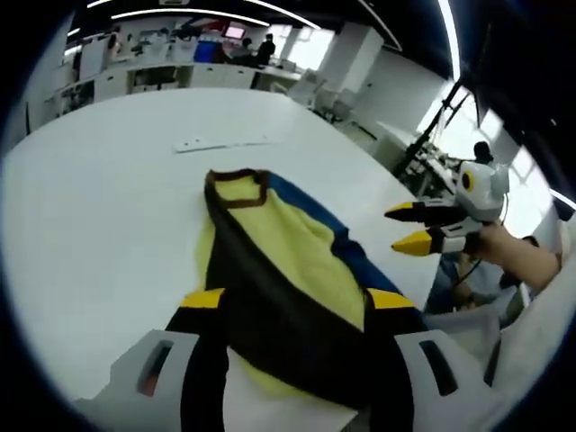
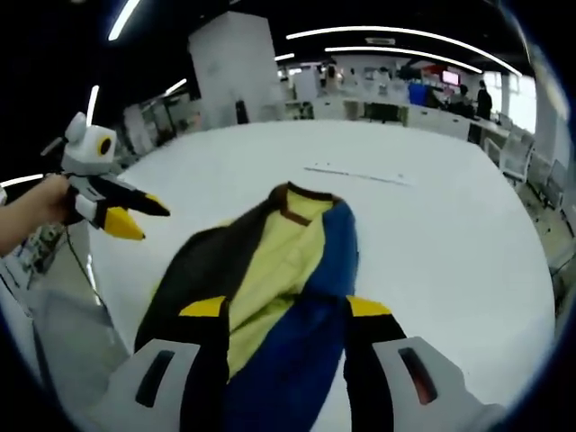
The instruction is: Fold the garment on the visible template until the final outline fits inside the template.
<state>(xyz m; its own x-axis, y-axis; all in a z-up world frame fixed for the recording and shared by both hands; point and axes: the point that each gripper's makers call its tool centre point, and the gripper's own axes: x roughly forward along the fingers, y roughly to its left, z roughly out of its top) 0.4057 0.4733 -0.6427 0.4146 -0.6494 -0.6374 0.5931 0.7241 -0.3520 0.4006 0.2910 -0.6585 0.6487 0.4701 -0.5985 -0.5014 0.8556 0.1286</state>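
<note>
A garment [image 1: 270,261] in yellow, blue and dark brown with a brown collar lies bunched lengthwise on the white table [image 1: 108,207], collar pointing away. My left gripper [image 1: 295,299] is open, its yellow-tipped jaws wide on either side of the near end of the cloth. The right gripper [image 1: 409,227], held by a hand, hovers open off the table's right edge. In the right gripper view the garment [image 2: 279,261] runs between my right gripper's [image 2: 286,308] spread jaws, and the left gripper [image 2: 135,216] hangs open at the left, clear of the cloth.
A thin pale strip of marks [image 1: 220,142] lies on the table beyond the collar, also the strip [image 2: 360,174]. The table's edge [image 2: 99,270] drops to grey floor. Office desks, chairs and people stand far behind.
</note>
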